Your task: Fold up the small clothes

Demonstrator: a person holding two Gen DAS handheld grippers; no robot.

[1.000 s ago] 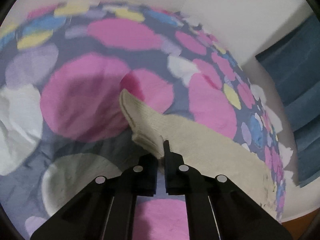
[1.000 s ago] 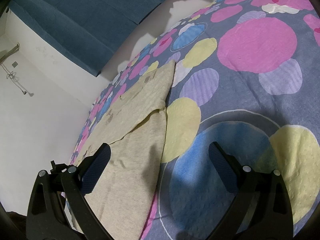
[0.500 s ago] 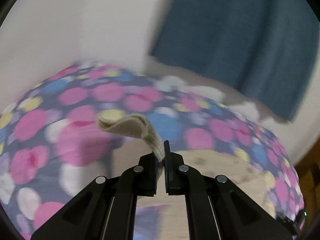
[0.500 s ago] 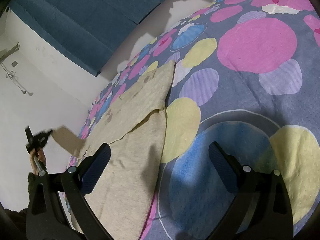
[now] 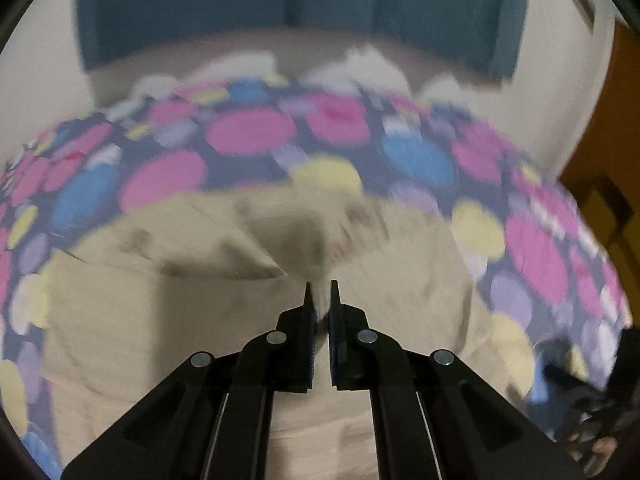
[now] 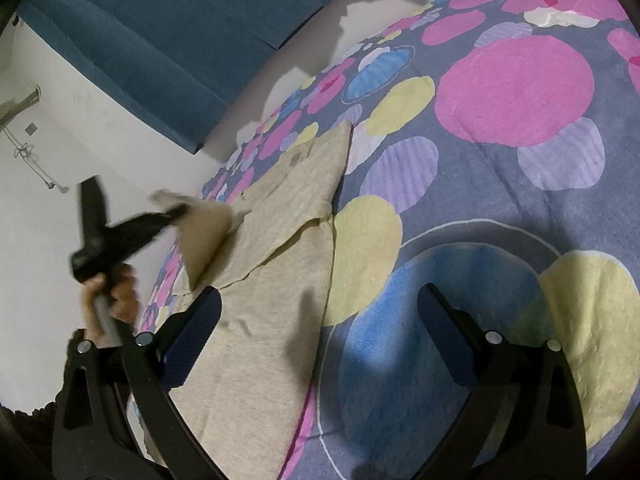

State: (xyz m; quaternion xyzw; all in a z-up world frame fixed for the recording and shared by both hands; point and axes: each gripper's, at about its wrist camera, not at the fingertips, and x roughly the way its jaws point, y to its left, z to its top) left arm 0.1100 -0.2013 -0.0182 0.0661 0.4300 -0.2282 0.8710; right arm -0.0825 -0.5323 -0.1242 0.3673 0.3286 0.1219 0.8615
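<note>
The beige garment [image 6: 276,320] lies spread on the spotted bedspread [image 6: 512,92], one straight edge running along a yellow spot, and a loose part of it, a sleeve by the look of it, is up in the air. The left hand-held gripper [image 5: 320,294] has that raised piece nipped between its near-closed fingers, with pale cloth showing in the narrow gap. The left wrist view is badly smeared by motion, so exactly where the cloth ends is hard to say, but the body of the garment fills the space below the lifted end. In the right wrist view that same tool shows as a dark blur, gripped by the person's hand [image 6: 116,300] out over the garment's far side.

The right hand-held gripper [image 6: 320,312] hovers with fingers spread wide and nothing between them, one finger over the garment's near edge and the other over the blue spot.

This reads as the first fold in hand: sleeve carried across the body. Next comes laying it flat on the chest and letting go, while the right tool could pin the near edge.
</note>
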